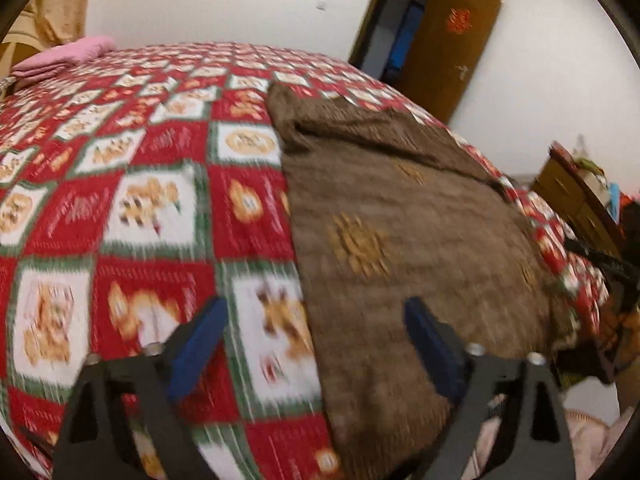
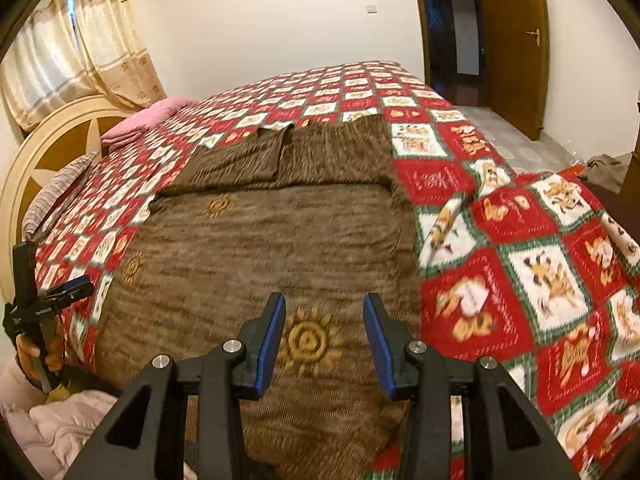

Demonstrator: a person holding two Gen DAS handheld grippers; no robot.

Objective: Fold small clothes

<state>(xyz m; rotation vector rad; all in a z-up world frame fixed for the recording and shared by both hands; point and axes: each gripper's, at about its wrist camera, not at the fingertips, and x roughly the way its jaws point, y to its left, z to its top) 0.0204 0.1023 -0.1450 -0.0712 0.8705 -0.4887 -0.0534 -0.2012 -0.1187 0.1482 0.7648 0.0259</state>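
I operate two claws above a bed covered by a red, white and green checked blanket (image 2: 520,248). The brown garment (image 2: 272,240) lies spread flat on this blanket, printed with yellow sun motifs. Its far end is folded over into two panels that meet at a seam near the middle of the garment.

Left claw (image 1: 316,316): jaws spread wide, nothing between them. Its left finger (image 1: 200,344) sits over the blanket just beside the brown garment's left edge; its right finger sits over the garment itself. I cannot tell whether either finger touches the cloth. This view is motion-blurred.

Right claw (image 2: 324,312): jaws parted, nothing gripped. The two blue pads (image 2: 272,344) stand on either side of a sun motif (image 2: 310,342) on the near part of the brown garment.

In the right wrist view, the left claw and the hand holding it appear beside the brown garment's left edge, near its closer corner. A pink pillow (image 2: 148,118) lies on the bed beyond the garment, toward the headboard (image 2: 52,140). A brown door (image 2: 516,44) stands open beyond the garment's far right corner.
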